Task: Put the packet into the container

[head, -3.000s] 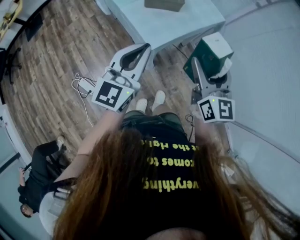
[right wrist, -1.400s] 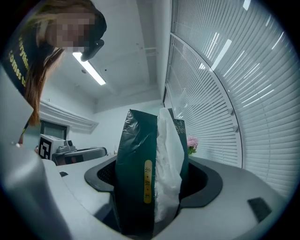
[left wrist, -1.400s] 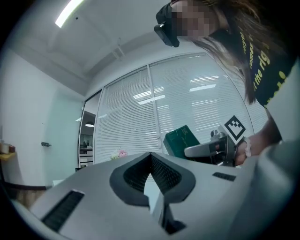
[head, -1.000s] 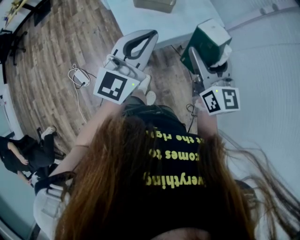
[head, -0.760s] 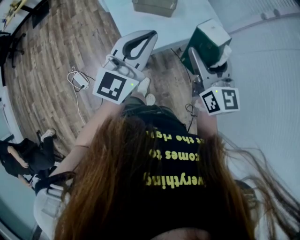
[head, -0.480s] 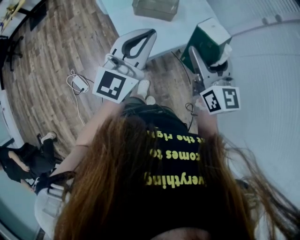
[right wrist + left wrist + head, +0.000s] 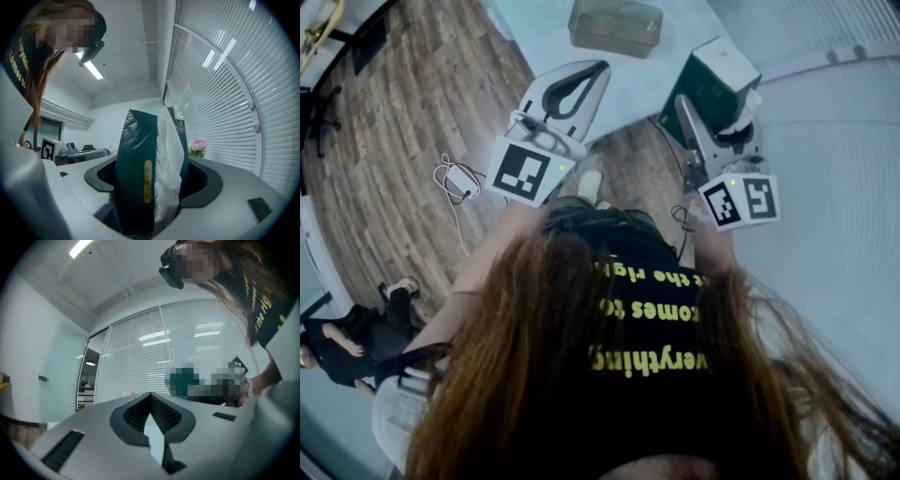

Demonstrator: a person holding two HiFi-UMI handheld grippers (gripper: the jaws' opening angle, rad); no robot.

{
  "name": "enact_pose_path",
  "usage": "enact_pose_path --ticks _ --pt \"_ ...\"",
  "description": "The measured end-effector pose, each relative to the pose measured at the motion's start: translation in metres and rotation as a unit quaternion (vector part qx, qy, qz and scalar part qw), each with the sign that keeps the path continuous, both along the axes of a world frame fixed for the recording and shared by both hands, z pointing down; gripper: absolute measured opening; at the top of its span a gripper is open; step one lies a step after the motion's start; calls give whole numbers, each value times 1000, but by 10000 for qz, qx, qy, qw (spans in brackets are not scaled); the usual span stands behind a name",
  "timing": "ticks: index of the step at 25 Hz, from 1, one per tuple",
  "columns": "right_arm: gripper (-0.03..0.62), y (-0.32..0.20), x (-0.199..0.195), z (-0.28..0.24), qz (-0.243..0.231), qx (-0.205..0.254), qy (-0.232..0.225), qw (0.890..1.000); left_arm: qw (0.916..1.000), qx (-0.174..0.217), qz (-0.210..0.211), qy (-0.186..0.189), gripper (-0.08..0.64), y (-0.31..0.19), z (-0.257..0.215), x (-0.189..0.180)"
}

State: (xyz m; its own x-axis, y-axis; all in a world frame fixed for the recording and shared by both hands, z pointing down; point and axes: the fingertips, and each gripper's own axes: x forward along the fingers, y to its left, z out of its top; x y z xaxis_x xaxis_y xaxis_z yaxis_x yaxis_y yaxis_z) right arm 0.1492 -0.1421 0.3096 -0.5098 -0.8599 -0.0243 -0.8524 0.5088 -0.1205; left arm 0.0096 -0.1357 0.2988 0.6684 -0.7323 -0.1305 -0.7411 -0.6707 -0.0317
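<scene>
A dark green packet (image 7: 715, 86) with white tissue showing at its side stands up between the jaws of my right gripper (image 7: 712, 117), which is shut on it. In the right gripper view the packet (image 7: 149, 173) fills the jaw gap, with the right gripper (image 7: 150, 187) tilted up toward the ceiling. My left gripper (image 7: 586, 80) is shut with nothing in it, its tips meeting; the left gripper (image 7: 151, 397) also points upward. A clear rectangular container (image 7: 616, 26) sits on the pale table (image 7: 548, 28) at the top of the head view, beyond both grippers.
Wooden floor (image 7: 403, 122) lies to the left with a white cable and adapter (image 7: 459, 176) on it. A person (image 7: 347, 347) sits at the lower left. White window blinds (image 7: 225, 93) run along the right. My own hair and black shirt fill the lower head view.
The table and clear container have come further into view at the top. Both grippers keep the same hold and pose, the packet still in the right one.
</scene>
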Motion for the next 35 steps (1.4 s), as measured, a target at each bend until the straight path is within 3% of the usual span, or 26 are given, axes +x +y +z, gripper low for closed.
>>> enact_pose_path --ticks 17,24,30,35 --pt "382 -47 -19 -1 217 -217 8 9995 9995 -281 29 133 2 -50 8 -31" --pt "382 -66 -19 3 43 -221 -38 9997 9994 -296 -163 115 2 -64 11 -31" --pt "382 -121 6 1 -212 -288 -134 9993 9985 -348 -431 32 2 -112 5 -8" --pt "382 -122 2 -9 -404 -191 -99 9990 9979 -252 -591 60 2 -109 -4 -11"
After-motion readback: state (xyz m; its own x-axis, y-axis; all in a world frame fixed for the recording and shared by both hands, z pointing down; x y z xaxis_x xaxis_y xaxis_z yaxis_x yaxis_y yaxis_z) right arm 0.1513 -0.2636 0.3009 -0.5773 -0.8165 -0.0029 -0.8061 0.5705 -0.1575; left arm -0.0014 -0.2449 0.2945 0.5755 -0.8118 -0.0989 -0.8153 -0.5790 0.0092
